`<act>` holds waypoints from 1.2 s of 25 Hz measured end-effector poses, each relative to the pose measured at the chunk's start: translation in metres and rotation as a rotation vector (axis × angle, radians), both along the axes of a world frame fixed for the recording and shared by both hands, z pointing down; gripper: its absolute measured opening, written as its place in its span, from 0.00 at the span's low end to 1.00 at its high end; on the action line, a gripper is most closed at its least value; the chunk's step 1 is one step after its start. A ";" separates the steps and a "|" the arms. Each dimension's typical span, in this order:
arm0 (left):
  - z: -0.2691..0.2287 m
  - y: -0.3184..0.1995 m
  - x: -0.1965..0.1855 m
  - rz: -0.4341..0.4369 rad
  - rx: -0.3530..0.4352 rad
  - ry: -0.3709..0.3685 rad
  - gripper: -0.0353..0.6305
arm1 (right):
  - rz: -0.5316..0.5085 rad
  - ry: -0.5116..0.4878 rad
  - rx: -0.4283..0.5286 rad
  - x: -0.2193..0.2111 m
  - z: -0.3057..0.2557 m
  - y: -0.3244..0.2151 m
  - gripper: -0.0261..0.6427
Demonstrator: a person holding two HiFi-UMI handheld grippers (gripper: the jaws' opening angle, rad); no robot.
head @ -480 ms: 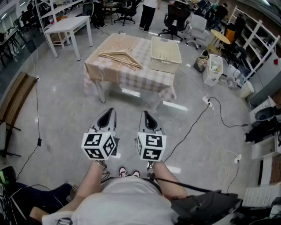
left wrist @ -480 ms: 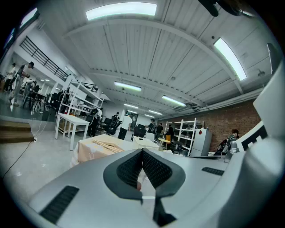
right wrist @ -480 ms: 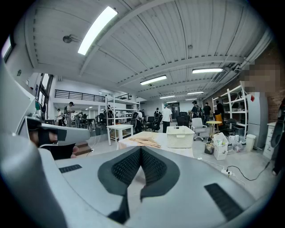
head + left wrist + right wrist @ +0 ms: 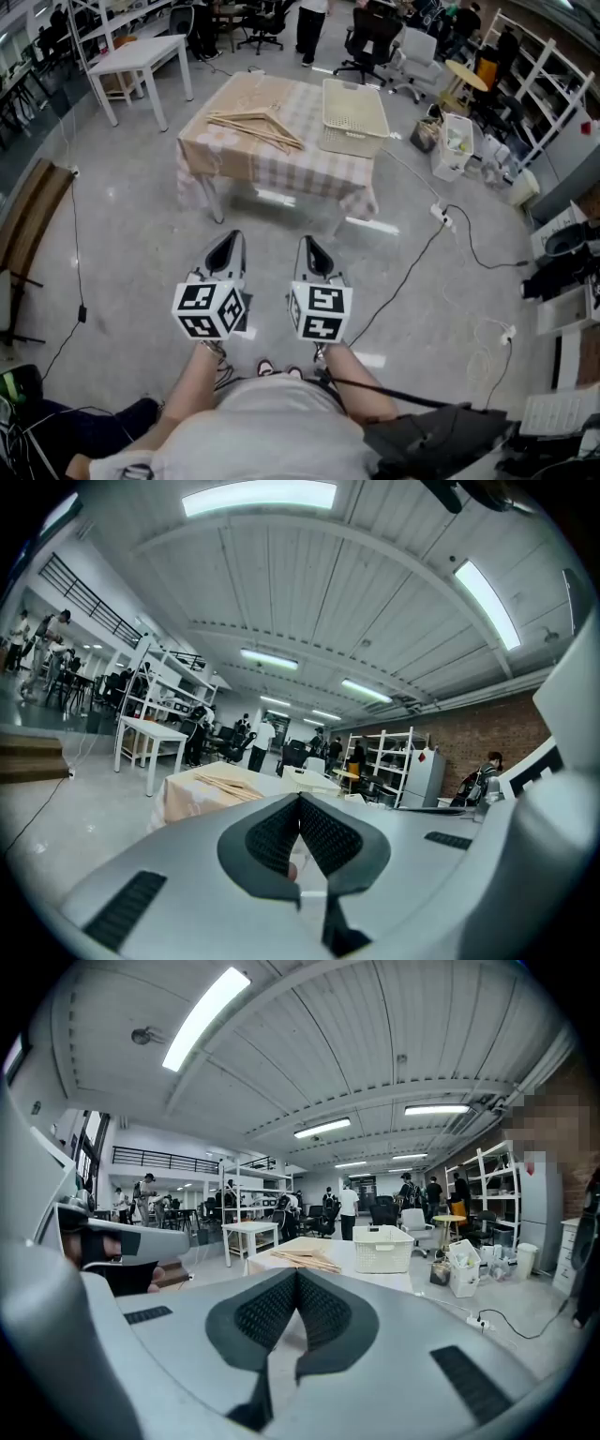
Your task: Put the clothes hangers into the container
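Observation:
Several wooden clothes hangers (image 4: pixel 255 124) lie in a pile on the left half of a table with a checked cloth (image 4: pixel 281 159). Beside them on the right stands an empty cream lattice basket (image 4: pixel 353 104). The pile of hangers (image 4: pixel 307 1260) and the basket (image 4: pixel 382 1248) show far ahead in the right gripper view; the hangers (image 4: pixel 228 778) also appear in the left gripper view. My left gripper (image 4: pixel 229 246) and right gripper (image 4: pixel 310 247) hang side by side over the floor, well short of the table, both shut and empty.
A white table (image 4: pixel 141 58) stands at the back left, office chairs (image 4: pixel 373 39) and people behind the checked table. Cables (image 4: pixel 450 225) and a power strip trail over the floor at the right. A wooden bench (image 4: pixel 33 220) lies at the left; shelving (image 4: pixel 548 84) is at the right.
The view has shifted slightly; the table sits a little lower and nearer in the head view. Both grippers keep their place and stay shut.

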State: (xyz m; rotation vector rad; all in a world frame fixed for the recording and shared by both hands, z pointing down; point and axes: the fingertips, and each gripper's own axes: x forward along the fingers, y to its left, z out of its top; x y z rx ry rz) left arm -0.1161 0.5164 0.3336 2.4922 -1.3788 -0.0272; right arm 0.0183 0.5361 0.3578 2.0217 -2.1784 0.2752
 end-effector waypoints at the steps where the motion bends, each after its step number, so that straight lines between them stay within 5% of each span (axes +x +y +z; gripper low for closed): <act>1: 0.000 -0.004 -0.002 0.003 0.000 -0.003 0.07 | 0.004 -0.009 0.003 -0.001 0.000 -0.004 0.06; 11: 0.011 -0.031 -0.022 0.018 -0.013 -0.019 0.07 | 0.056 -0.012 -0.019 -0.007 0.008 -0.029 0.06; 20: 0.022 -0.054 -0.027 0.008 -0.026 -0.008 0.07 | 0.024 0.053 -0.046 -0.019 0.021 -0.055 0.06; 30: 0.024 -0.111 -0.023 -0.041 -0.031 -0.012 0.07 | -0.025 0.013 -0.075 -0.013 0.033 -0.116 0.06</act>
